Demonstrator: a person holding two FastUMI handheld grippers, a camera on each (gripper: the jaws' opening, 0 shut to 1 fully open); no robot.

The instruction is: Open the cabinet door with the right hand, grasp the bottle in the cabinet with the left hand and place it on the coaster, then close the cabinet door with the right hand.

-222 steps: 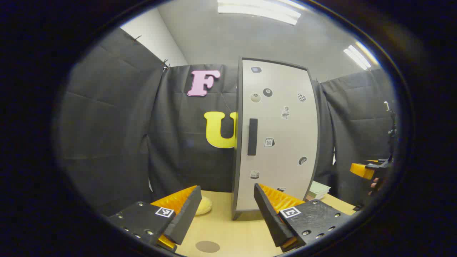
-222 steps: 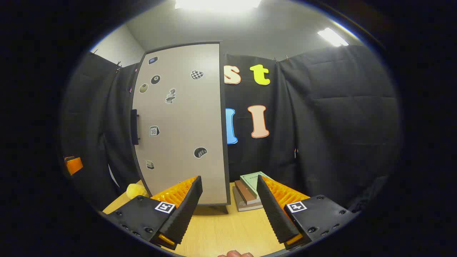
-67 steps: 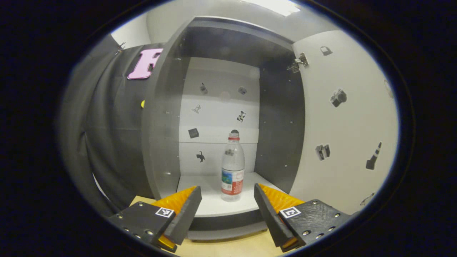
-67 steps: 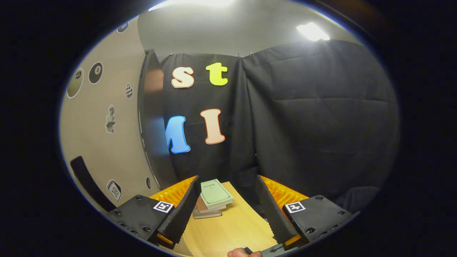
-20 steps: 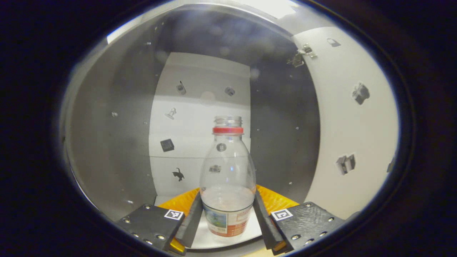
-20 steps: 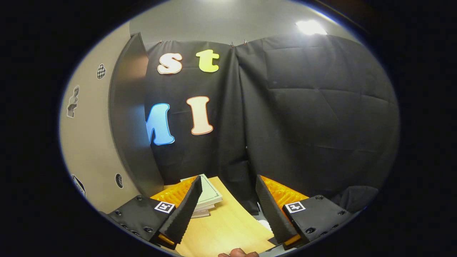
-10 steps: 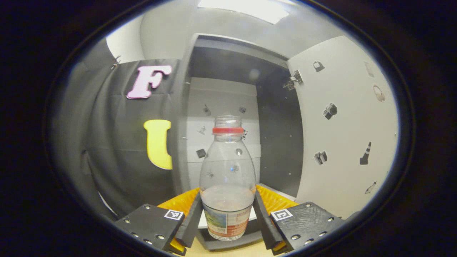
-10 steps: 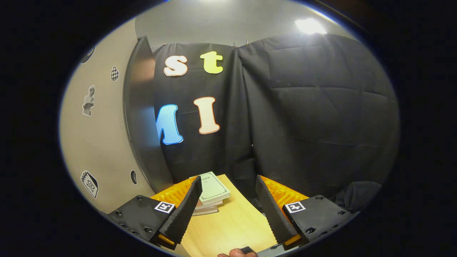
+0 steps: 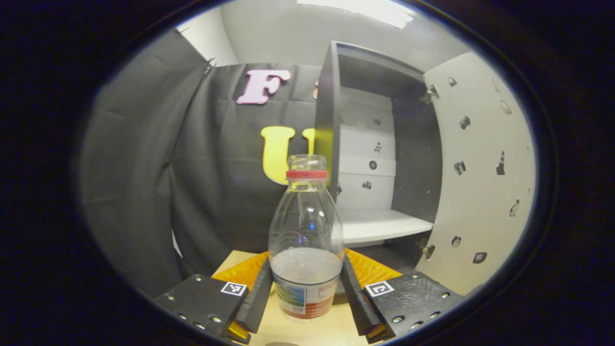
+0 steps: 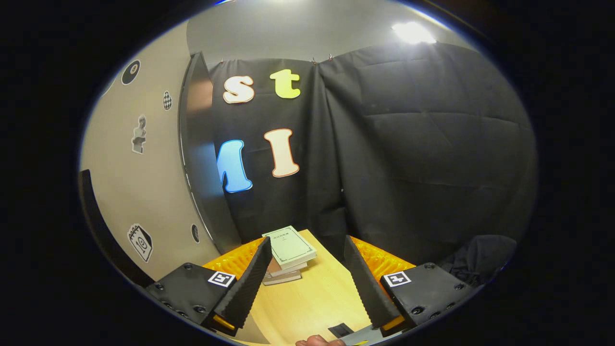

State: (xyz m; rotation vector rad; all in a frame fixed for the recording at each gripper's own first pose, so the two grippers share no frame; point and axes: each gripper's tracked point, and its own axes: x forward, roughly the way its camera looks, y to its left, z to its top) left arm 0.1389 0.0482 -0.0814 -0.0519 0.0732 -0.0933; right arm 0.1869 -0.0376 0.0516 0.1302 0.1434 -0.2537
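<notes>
Left gripper view — left claw (image 9: 306, 298) clamping clear red-collared capless bottle (image 9: 306, 240), right claw (image 10: 307, 288) wide

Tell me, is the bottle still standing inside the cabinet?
No, the left gripper holds the bottle out in front of the open cabinet.

In the left gripper view, the bottle (image 9: 306, 240) is being held upright between the left gripper (image 9: 306, 300) fingers, above the table (image 9: 307, 331). The cabinet (image 9: 375, 158) is standing ahead to the right, its door (image 9: 480, 182) farther right. In the right gripper view, books (image 10: 288, 252) are lying ahead of the right gripper (image 10: 305, 283), the door to its left.
</notes>
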